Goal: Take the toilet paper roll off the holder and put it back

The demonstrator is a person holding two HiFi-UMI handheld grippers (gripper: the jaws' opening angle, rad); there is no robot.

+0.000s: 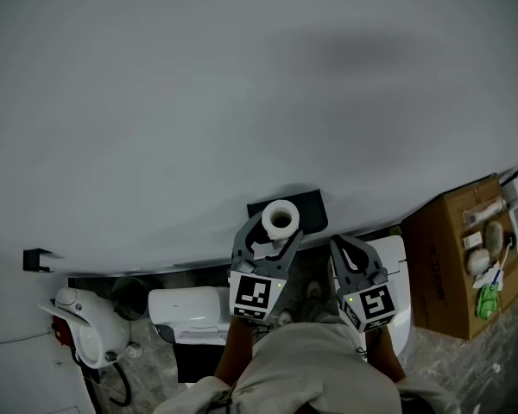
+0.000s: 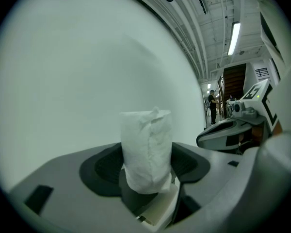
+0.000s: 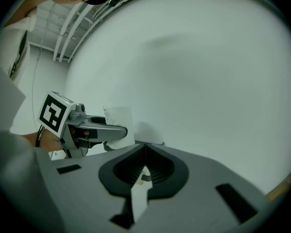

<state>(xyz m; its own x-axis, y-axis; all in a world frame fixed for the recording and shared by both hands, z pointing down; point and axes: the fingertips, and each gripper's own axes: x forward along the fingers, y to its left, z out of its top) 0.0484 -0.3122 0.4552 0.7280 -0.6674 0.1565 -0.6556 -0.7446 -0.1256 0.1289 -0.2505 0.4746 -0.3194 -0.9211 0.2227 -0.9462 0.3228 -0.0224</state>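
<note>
Head view: my left hand-held gripper [image 1: 272, 231] has the toilet paper roll [image 1: 280, 219] clamped between its jaws, core hole facing up at the camera, right in front of the black holder [image 1: 309, 205] on the wall [image 1: 242, 102]. From the left gripper view the jaws stand fairly wide, pads pressed on either side of the roll, which sits upright with only bare wall behind it. I see no peg through it, so I judge it's off the holder, though I can't tell how far clear. My right hand-held gripper [image 1: 350, 253] hangs just beside the left one, its jaws together with nothing in them.

I'd call this the carry step, roll in hand at the holder. Next move calls for lining the core up with the holder's arm, sliding it on squarely, then opening the left jaws.
</note>
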